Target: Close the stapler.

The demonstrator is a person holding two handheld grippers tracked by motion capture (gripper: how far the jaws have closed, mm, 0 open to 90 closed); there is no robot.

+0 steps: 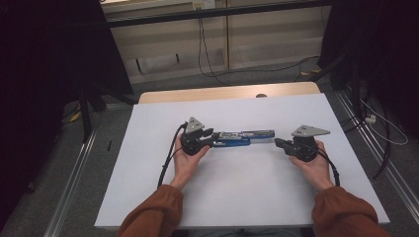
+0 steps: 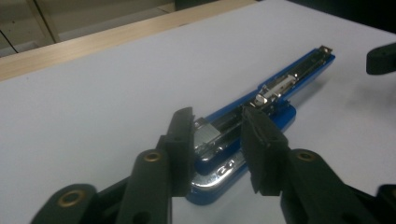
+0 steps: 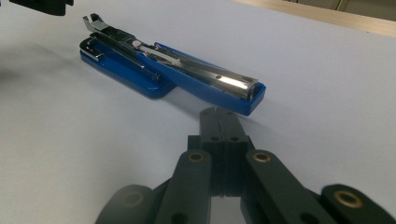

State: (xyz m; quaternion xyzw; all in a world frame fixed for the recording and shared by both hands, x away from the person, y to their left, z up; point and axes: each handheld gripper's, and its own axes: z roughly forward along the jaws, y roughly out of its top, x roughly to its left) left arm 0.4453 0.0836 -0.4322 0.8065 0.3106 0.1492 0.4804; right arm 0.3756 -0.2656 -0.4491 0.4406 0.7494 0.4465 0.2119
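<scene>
Black pads of my left gripper (image 2: 219, 140) sit right at the lens, straddling the hinge end of the blue stapler (image 2: 261, 107), jaws partway closed around it; whether the pads already press, I cannot tell. That stapler lies flat on the white table (image 1: 237, 197), opened out long, stretching away from my left jaws toward my right gripper (image 3: 223, 122), whose jaws are pressed together, empty, tips just short of the stapler's far end. To do this well, I judge I should grip the thick plastic base squarely, not the slick chrome rail, and keep it flat. Glossy blue shell, rounded corners; bright metal channel down the middle; matte, smooth tabletop beneath both grippers.
</scene>
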